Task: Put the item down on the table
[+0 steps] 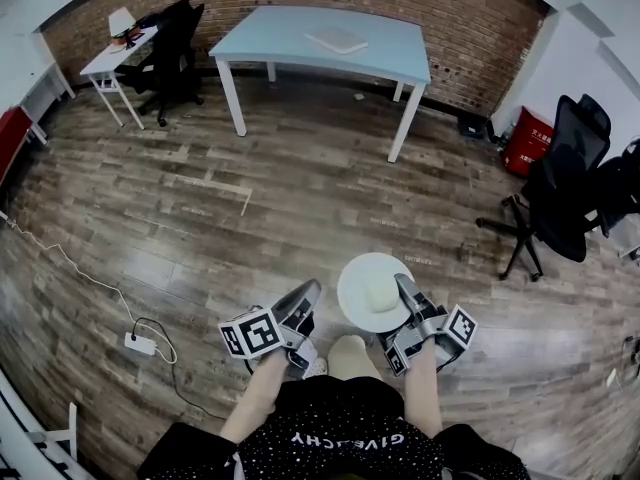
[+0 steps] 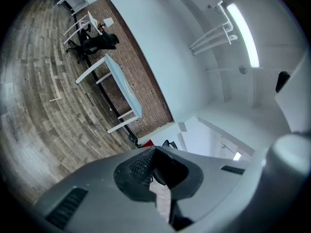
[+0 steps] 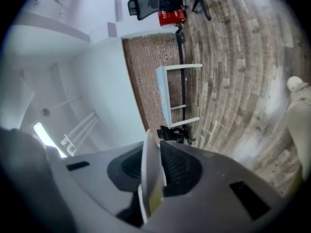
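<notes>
A round white plate (image 1: 352, 286) with a pale rounded lump (image 1: 379, 291) on it hangs level over the wood floor, just ahead of my feet. My right gripper (image 1: 407, 290) is shut on the plate's right rim. In the right gripper view the rim (image 3: 151, 174) stands edge-on between the jaws of the right gripper (image 3: 154, 152). My left gripper (image 1: 308, 293) is beside the plate on its left, apart from it, jaws together and empty; the left gripper (image 2: 155, 150) holds nothing in its own view either. The light blue table (image 1: 290, 38) stands far ahead by the brick wall.
A flat white object (image 1: 337, 39) lies on the table. Black office chairs (image 1: 560, 193) and a red bin (image 1: 528, 140) are at the right. At the far left are a small white desk (image 1: 112, 56) and a black chair (image 1: 170, 53). A power strip (image 1: 139, 344) with cable lies on the floor.
</notes>
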`<act>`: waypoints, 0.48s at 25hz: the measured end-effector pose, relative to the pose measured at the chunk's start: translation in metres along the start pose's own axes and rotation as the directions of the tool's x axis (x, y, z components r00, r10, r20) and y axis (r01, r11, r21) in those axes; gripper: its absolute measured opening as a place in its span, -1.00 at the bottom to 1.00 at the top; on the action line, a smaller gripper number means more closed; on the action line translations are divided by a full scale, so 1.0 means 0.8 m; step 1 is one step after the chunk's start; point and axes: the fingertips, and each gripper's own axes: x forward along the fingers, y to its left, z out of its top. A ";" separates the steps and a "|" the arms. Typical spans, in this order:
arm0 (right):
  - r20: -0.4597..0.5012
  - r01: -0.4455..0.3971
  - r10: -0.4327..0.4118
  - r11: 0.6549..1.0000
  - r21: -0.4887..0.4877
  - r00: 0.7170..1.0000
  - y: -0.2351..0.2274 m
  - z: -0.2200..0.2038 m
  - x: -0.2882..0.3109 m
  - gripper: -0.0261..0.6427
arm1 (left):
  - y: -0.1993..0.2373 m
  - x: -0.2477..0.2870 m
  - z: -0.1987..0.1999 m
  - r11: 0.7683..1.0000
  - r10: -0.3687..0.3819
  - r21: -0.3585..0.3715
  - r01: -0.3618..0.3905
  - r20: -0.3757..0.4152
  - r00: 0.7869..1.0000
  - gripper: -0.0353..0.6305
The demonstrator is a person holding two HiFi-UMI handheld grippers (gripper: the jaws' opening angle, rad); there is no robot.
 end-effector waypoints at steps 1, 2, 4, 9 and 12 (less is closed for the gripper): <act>-0.002 -0.005 0.005 1.000 -0.002 1.000 0.002 0.006 0.005 -0.77 | 0.000 0.007 0.001 1.000 0.001 0.003 -0.001 -0.003 1.000 -0.87; -0.004 -0.011 0.011 1.000 -0.004 1.000 0.004 0.013 0.011 -0.77 | 0.001 0.014 0.004 1.000 0.003 0.007 -0.003 -0.004 1.000 -0.87; -0.007 -0.016 0.016 1.000 -0.004 1.000 0.004 0.026 0.028 -0.77 | 0.007 0.030 0.012 1.000 0.014 0.013 -0.014 -0.006 1.000 -0.87; -0.039 0.005 -0.004 1.000 0.022 0.999 -0.005 0.065 0.095 -0.77 | 0.032 0.083 0.052 0.999 0.041 0.004 -0.041 0.019 0.999 -0.87; -0.069 0.001 0.000 1.000 0.020 0.998 0.006 0.098 0.150 -0.77 | 0.039 0.130 0.088 0.999 0.046 0.008 -0.046 0.043 0.998 -0.87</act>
